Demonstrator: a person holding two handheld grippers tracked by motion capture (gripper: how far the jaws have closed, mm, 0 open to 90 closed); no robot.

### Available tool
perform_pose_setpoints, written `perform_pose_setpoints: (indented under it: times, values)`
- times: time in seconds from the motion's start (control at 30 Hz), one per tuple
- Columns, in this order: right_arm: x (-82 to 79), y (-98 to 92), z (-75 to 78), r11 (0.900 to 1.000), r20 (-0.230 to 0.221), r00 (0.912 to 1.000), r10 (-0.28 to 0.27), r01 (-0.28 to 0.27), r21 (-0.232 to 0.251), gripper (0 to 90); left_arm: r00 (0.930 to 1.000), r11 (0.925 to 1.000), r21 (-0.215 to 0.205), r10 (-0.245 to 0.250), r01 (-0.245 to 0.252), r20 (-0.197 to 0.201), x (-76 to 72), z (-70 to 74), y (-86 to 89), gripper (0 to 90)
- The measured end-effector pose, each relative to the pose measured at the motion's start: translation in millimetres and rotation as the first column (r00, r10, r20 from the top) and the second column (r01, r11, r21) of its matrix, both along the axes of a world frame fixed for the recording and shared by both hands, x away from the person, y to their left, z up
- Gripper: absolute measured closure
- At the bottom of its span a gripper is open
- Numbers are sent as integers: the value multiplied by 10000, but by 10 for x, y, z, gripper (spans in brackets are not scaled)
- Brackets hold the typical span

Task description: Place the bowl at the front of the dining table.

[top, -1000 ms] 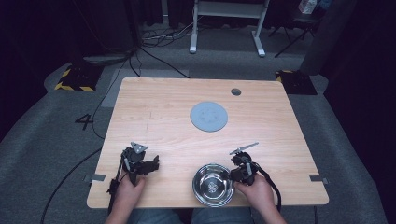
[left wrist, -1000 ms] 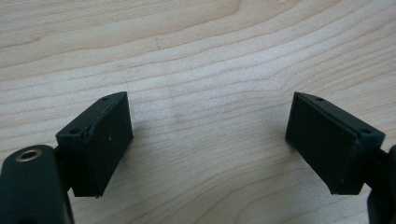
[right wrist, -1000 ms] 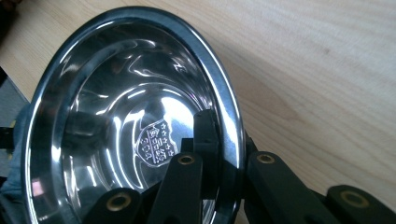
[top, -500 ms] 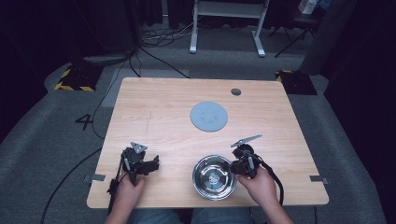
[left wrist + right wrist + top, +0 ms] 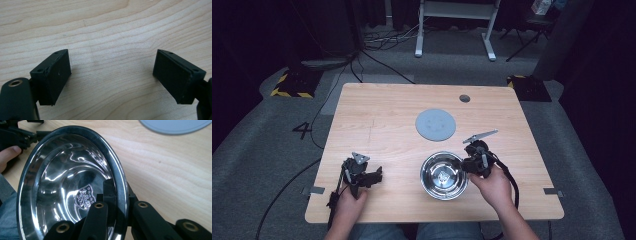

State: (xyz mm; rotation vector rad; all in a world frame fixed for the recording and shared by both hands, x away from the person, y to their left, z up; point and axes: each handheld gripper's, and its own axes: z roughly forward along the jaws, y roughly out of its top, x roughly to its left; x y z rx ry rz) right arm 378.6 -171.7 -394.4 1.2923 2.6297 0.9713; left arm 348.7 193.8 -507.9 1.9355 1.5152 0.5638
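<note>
Clamping the rim of a steel bowl (image 5: pixel 72 185), the right gripper (image 5: pixel 117 202) has one jaw inside the bowl and the other outside, pressed tight on the thin metal edge. In the right gripper view the bowl stands tilted toward the camera, its polished inside throwing bright curved reflections. A small crest-shaped stamp (image 5: pixel 85 197) sits at the bottom of the bowl; it looks like a shield with tiny marks, but no letters in it can be read. In the high view the right gripper (image 5: pixel 473 162) grips the right side of the bowl (image 5: pixel 443 175), near the front edge of the table, right of centre.

The left gripper (image 5: pixel 111 75) has its jaws spread wide with nothing between them, just bare wood grain under the two black pads. From above, the left gripper (image 5: pixel 360 175) sits in the person's left hand (image 5: pixel 348 202) near the front left of the table (image 5: pixel 382 110), well apart from the bowl.

Farther back, a flat grey disc (image 5: pixel 435 124) lies on the wood, just beyond the bowl and apart from it. A small round hole (image 5: pixel 464 98) shows near the far edge. On the carpet to the left of the table a white figure 4 (image 5: pixel 303 131) is marked, and beyond it lies a black-and-yellow striped pad (image 5: pixel 291 85).
</note>
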Motion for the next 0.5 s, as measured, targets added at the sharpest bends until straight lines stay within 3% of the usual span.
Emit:
perform_pose_setpoints:
  times: [0.5]
  values:
    - [319,-48,362,9988,648,9967,-488,481,120,858,10000,10000,29,15,-15,-13,-18,1,9,148]
